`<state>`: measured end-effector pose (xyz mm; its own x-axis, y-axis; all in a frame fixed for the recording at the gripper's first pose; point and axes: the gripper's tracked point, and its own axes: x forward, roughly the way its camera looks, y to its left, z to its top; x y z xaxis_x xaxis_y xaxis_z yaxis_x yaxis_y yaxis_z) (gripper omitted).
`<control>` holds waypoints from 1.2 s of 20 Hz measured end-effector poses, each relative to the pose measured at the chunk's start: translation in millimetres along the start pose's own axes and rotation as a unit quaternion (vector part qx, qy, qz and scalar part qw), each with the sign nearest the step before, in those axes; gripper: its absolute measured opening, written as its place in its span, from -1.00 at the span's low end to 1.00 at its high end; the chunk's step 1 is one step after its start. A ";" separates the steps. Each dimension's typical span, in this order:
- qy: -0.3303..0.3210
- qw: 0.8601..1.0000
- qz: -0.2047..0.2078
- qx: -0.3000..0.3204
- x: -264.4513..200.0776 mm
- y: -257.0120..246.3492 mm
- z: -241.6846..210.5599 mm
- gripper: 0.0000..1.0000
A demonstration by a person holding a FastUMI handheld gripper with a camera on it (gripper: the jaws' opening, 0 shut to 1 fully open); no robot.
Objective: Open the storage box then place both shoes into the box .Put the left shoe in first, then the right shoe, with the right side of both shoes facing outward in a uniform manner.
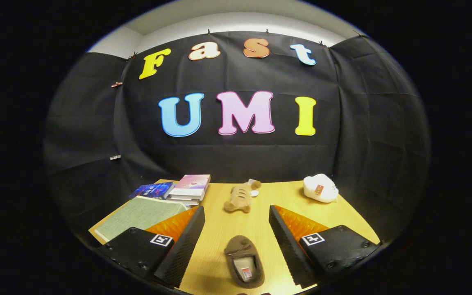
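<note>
The wooden surface point(260, 229) carried every item. A grey-green storage box point(139, 213), lid down, lay left of the brown slipper point(244, 262), with stacked books point(190, 188) behind the box. The slipper sat between the gripper point(236, 239), whose jaws were spread wide and touched nothing. A white shoe point(320, 188) lay well beyond, to the right. The slipper looked soft, light and compressible; its open collar rim seemed the likeliest hold.

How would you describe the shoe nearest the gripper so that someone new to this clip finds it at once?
On the wooden table, look between the fingers of the open gripper. The brown slipper lies there, opening up. Unlike the tan plush toy beyond it, it is a hollow shoe with a label on its insole.
</note>
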<state>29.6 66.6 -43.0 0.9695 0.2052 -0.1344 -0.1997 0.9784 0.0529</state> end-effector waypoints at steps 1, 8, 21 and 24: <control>0.011 1.000 0.015 0.004 3.0 6.8 -5.4 0.95; 0.097 0.984 0.141 0.040 11.7 68.2 -54.7 0.97; 0.293 0.862 0.331 0.249 -4.8 150.2 -150.9 0.96; 0.329 0.811 0.353 0.331 -6.0 159.0 -160.6 0.96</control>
<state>-30.8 224.8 -192.7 0.3172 0.8905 -0.3263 -0.3410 0.4281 0.8369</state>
